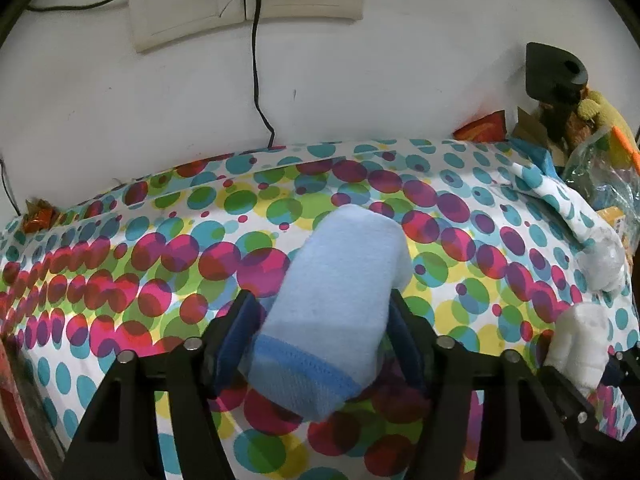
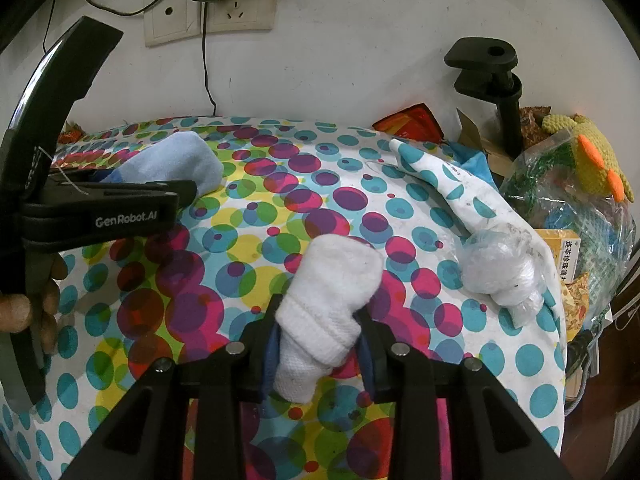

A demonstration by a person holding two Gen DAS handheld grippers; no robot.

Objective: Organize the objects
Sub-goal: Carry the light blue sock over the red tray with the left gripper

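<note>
1. At the left: left gripper (image 1: 322, 328) closed on the light blue sock (image 1: 340, 300), holding it above the dotted cloth (image 1: 120, 280). Pads pressing the sock at its middle, cuff end toward the camera, toe end pointing far.
2. Judged very light, soft and limp; no risk of breaking, but free ends likely to droop and fold. Best grip near the middle or on the thicker ribbed cuff, where the knit is double.
3. Fleecy, matt surface on the body; darker blue band and fine mesh knit at the cuff.
4. In the middle of the right view: right gripper (image 2: 318, 334) closed on the white sock (image 2: 328, 304), over the near part of the cloth. Rounded toe far, ribbed cuff hanging near.
5. Same handling expected: light, compressible, not slippery against the blue pads.
6. Further right: crumpled clear plastic bag (image 2: 500, 272) lying on a folded edge of the cloth; thin, crinkly, probably slippery.
7. At far right: yellow knitted toy (image 2: 592, 160), soft, behind more plastic.
</note>
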